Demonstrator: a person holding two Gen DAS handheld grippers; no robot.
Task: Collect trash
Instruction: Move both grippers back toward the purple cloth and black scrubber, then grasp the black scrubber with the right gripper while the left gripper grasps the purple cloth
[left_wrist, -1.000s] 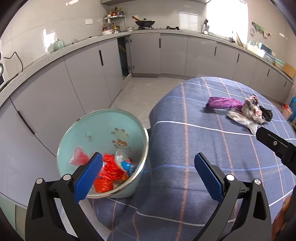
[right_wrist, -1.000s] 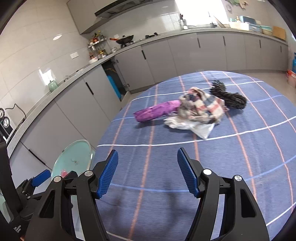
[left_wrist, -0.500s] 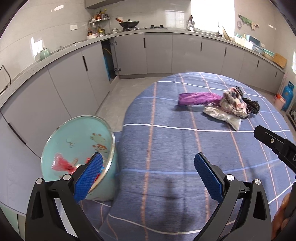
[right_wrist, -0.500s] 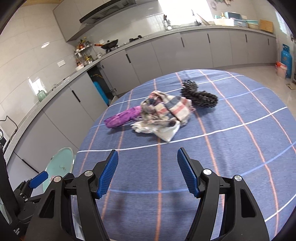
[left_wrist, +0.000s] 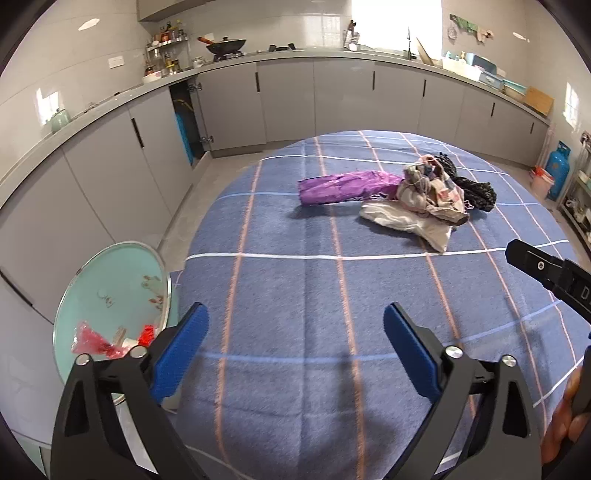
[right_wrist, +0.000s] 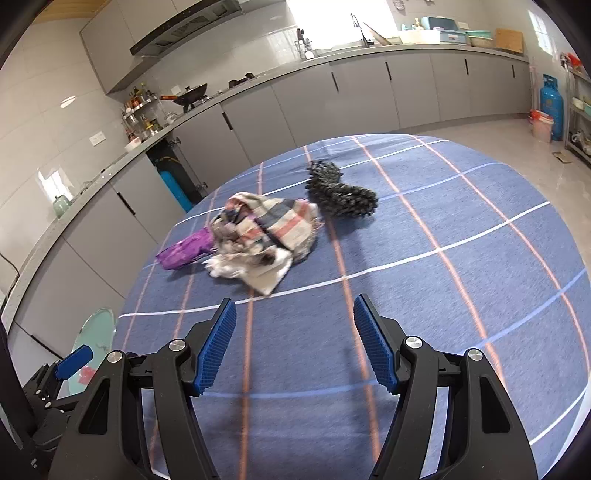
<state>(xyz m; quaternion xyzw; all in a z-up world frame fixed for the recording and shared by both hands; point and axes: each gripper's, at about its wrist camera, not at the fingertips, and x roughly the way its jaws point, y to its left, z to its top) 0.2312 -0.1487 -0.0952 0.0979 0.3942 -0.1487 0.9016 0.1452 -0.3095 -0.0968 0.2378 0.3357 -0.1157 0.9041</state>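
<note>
Already some red wrappers (left_wrist: 96, 341) lay in the bin (left_wrist: 110, 273); rags (left_wrist: 413, 205) remained at twelve o'clock on the tabletop (left_wrist: 295, 295). My left claw (left_wrist: 295, 354), just narrowing, and right claw (right_wrist: 293, 343) stood apart, empty.

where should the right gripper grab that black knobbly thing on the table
Take the black knobbly bundle at its near, thicker end, which lies clear on the tablecloth. Its far end bends away and the checked cloth lies close beside it on the left. Bring the right gripper in from the front right, jaws across the width. It looks soft, so a pinch should hold.
</note>
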